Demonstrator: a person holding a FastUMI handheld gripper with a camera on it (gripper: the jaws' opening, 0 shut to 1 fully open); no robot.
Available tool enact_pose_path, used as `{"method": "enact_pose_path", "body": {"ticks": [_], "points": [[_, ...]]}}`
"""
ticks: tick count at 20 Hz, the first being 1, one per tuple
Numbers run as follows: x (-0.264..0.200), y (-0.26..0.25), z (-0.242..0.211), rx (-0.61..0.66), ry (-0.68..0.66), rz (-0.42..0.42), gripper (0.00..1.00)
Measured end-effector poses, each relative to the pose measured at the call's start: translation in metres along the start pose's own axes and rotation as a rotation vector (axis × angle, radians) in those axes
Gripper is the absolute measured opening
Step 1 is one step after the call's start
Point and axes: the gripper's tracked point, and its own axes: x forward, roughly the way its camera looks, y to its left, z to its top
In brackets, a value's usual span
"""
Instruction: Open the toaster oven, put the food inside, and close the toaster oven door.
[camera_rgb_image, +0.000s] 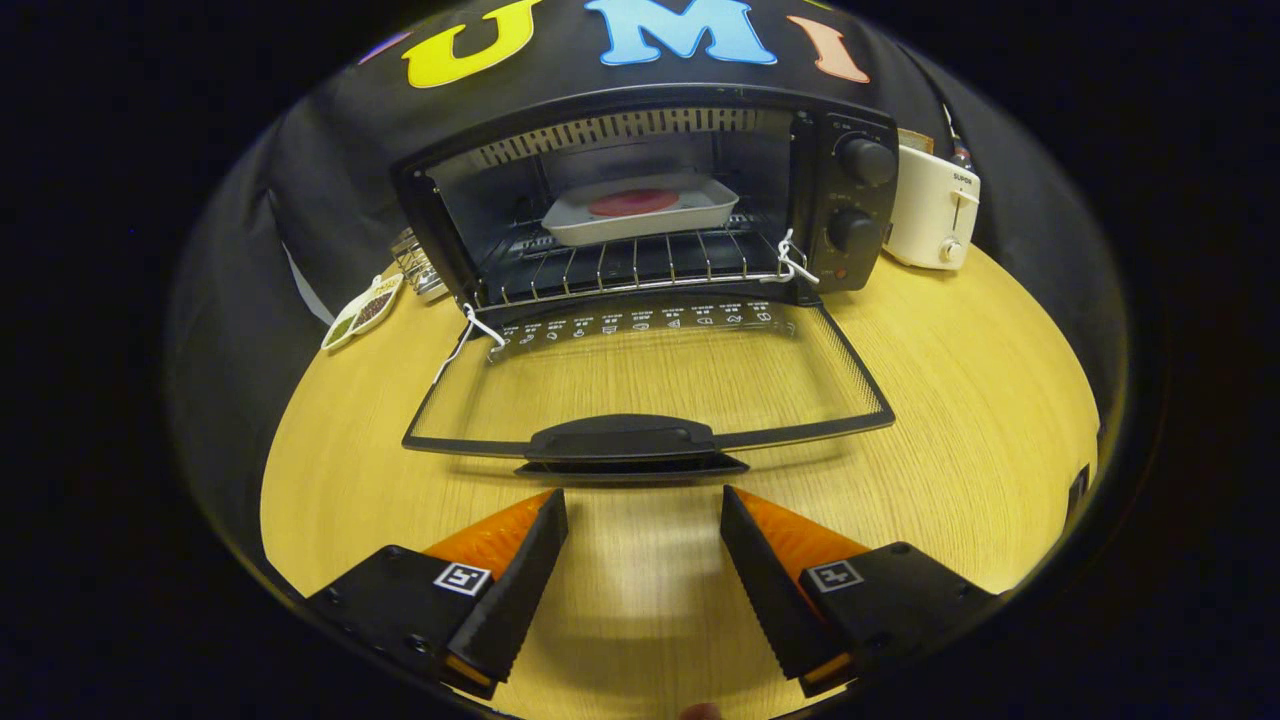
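Note:
A black toaster oven (850, 190) stands at the back of the wooden table with its glass door (650, 385) folded down flat toward me. On the wire rack (640, 262) inside sits a white tray (640, 208) holding a round red piece of food (632, 203). The door's black handle (622, 440) lies just ahead of my fingertips. My gripper (644, 500) is open, its two black and orange fingers (520, 580) spread apart over the bare table with nothing between them, a short way back from the handle.
A white toaster (935, 208) stands right of the oven. Left of the oven lie a small leaf-shaped dish with seeds (362, 312) and a metal object (418, 265). The wooden table (980, 400) spreads wide on both sides of the door.

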Motion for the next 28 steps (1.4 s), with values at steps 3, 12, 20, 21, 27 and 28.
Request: {"method": "enact_pose_path", "body": {"ticks": [3,12,20,21,27,28], "points": [[0.001,0.000,0.000,-0.041,-0.007,-0.034,0.98],[-0.035,0.005,0.022,-0.094,-0.130,-0.042,0.98],[-0.059,0.009,0.063,-0.152,-0.288,-0.064,0.96],[-0.061,0.009,0.070,-0.163,-0.306,-0.067,0.96],[-0.074,0.010,0.120,-0.184,-0.423,-0.058,0.98],[-0.083,0.008,0.129,-0.173,-0.450,-0.050,0.97]]}}
